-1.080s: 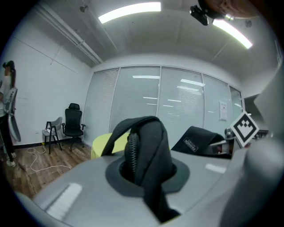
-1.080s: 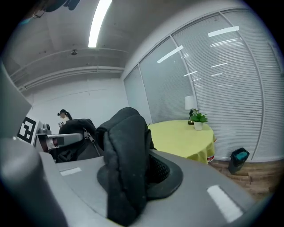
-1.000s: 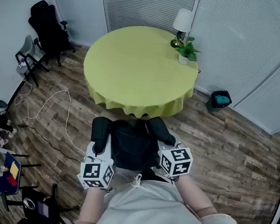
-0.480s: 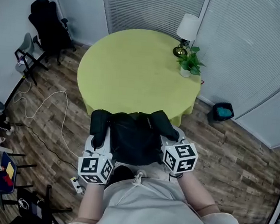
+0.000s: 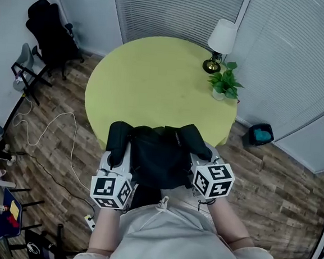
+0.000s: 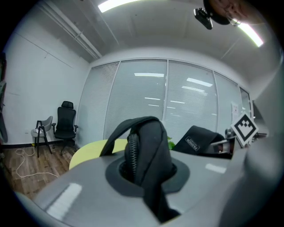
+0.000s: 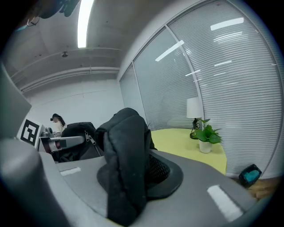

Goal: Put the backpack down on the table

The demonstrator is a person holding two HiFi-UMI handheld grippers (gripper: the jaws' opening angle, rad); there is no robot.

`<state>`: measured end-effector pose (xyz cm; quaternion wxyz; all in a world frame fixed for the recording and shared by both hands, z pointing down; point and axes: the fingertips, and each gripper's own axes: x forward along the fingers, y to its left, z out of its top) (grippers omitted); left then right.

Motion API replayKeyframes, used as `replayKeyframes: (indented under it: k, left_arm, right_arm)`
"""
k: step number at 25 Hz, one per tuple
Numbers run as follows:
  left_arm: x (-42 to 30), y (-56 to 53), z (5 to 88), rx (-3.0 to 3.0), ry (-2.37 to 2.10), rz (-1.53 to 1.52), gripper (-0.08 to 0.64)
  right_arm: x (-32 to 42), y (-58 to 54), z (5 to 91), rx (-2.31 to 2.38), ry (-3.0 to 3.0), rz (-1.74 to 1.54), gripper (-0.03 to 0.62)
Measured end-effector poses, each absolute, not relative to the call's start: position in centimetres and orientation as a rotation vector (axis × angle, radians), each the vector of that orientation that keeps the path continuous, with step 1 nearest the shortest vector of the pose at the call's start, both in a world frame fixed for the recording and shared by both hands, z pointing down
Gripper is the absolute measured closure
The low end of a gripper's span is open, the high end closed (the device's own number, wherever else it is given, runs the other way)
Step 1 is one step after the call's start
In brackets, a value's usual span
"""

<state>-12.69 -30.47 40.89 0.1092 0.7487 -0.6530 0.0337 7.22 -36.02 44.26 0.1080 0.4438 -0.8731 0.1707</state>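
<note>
Scene: a person stands at the near rim of a round yellow-green worktop (image 5: 155,80), carrying a black backpack (image 5: 158,157) between two tools.
Backpack: held in the air at the worktop's near rim, its far end overlapping that rim in the head view; not set down on the cloth.
Left hand-held gripper (image 5: 116,160): clenched on a black fold of the backpack with a zip running along it, on the side of the worktop's left.
Right hand-held gripper (image 5: 200,157): clamped on a padded, mesh-backed black part of the backpack, on the side of the worktop's right.
On the worktop: a white-shaded lamp (image 5: 222,38) and a potted plant (image 5: 225,86), together at its far right rim.
Around the worktop: a black office chair (image 5: 47,28) to its far left, a pale cable (image 5: 49,127) on the wood floor (image 5: 281,181) to its left, a dark bin (image 5: 261,133) to its right.
</note>
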Motion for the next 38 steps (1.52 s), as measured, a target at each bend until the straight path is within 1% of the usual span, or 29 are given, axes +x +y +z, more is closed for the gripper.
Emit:
replayKeyframes:
  k: [13, 22, 29, 38]
  left_arm:
    - [-20.1, -49.5, 41.0, 2.309, -1.759, 0.140, 0.532]
    - [-24.0, -60.4, 43.4, 2.347, -1.695, 0.163, 0.532]
    - [-25.7, -64.7, 46.3, 2.310, -1.651, 0.182, 0.532]
    - [-25.0, -66.7, 49.0, 2.323, -1.607, 0.230, 0.531]
  right_arm:
    - [0.4, -53.2, 44.0, 1.471, -2.464, 0.521, 0.555]
    - [-2.9, -63.2, 46.2, 1.538, -2.421, 0.521, 0.555]
    - [-4.4, -67.6, 48.5, 1.529, -2.372, 0.531, 0.555]
    - [-4.1, -69.6, 51.4, 1.549, -2.319, 0.590, 0.554]
